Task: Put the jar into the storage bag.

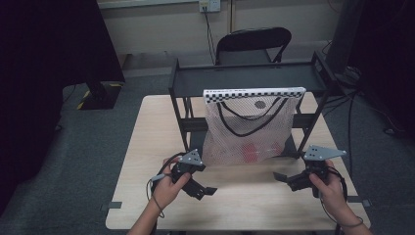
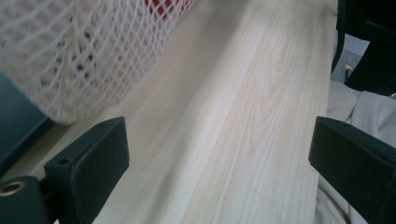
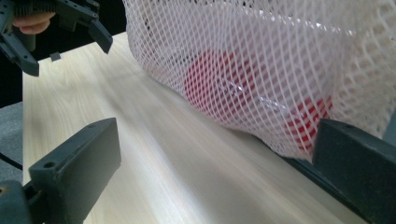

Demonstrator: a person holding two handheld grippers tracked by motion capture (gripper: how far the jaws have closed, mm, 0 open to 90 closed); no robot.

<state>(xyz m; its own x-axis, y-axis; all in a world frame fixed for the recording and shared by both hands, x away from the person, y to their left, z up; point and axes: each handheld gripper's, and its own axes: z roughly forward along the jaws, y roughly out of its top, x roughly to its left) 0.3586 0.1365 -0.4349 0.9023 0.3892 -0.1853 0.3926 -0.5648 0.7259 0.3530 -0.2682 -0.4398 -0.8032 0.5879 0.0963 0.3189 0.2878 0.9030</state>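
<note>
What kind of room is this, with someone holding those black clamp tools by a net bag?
Probably a lab or test room, not a home: a plain wooden table on grey carpet, a black metal rack with a white mesh bag hung on it, and cables across the floor.

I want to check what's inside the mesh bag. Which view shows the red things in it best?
The right gripper view: the red things sit close behind the mesh bag, large, though blurred. The high view shows them small and faint low in the bag. The left gripper view catches just a red corner at the top edge.
</note>
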